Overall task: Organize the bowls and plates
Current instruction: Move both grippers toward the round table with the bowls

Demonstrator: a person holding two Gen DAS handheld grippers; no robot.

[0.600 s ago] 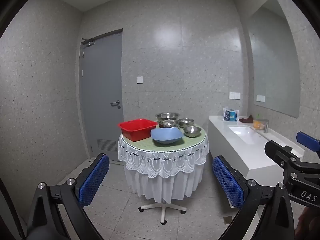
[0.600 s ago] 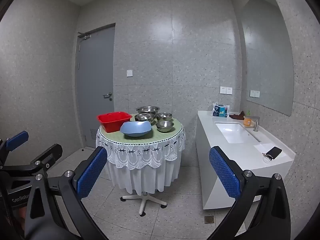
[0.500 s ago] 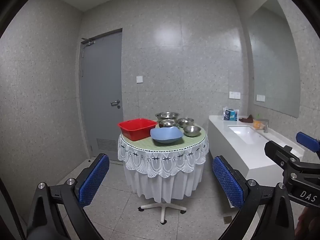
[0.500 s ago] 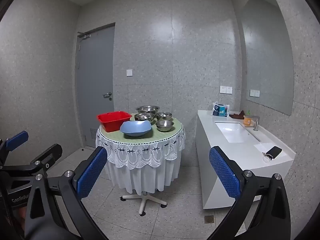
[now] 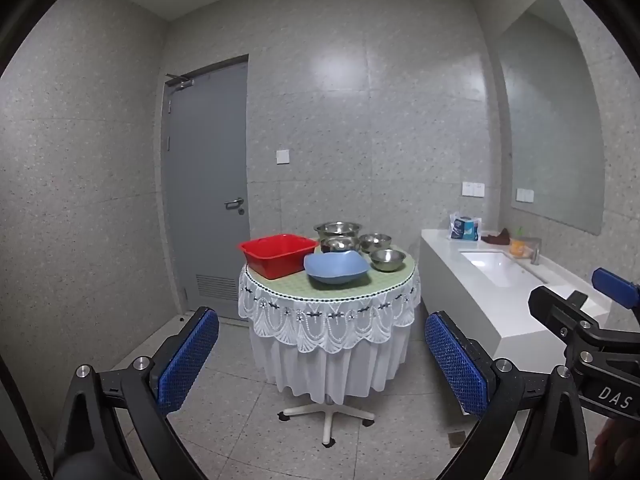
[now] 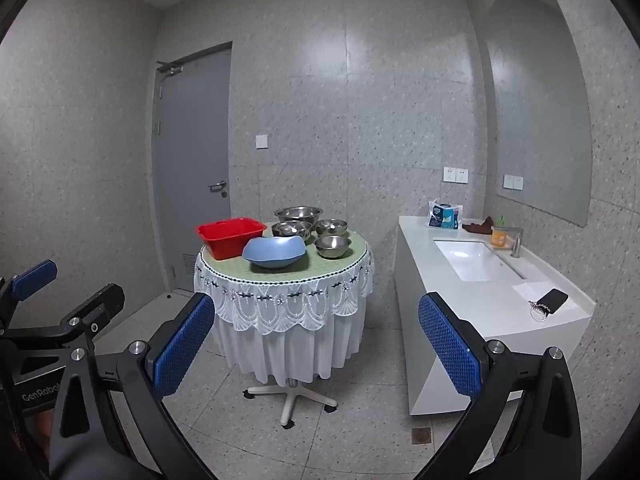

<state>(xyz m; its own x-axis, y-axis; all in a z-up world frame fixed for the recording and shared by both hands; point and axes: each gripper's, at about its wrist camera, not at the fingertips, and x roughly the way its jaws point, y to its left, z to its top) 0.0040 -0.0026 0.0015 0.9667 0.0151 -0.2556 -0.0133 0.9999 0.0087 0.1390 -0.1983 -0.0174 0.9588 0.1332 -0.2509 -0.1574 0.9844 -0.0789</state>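
Bowls wait on the round tabletop; both your claws hang wide open and empty, well short of it.

The blue plastic bowl [image 5: 336,267] sits at the front of the tabletop [image 5: 280,280], touching or just beside the red plastic basin [image 5: 278,255] on its left. Behind and to the right stand four steel bowls: the largest steel bowl [image 5: 337,230] at the back, a medium steel bowl [image 5: 339,244] before it, and two small steel bowls [image 5: 375,242], [image 5: 387,259] on the right. A white lace cloth [image 5: 328,320] drapes the rim. Your left claw [image 5: 320,364] and right claw [image 6: 316,350] grip nothing, blue pads spread apart, above the tiled floor [image 6: 360,432]. To the right runs a white counter [image 6: 480,300] with a sink [image 6: 472,264]; a grey door [image 5: 208,188] stands behind.
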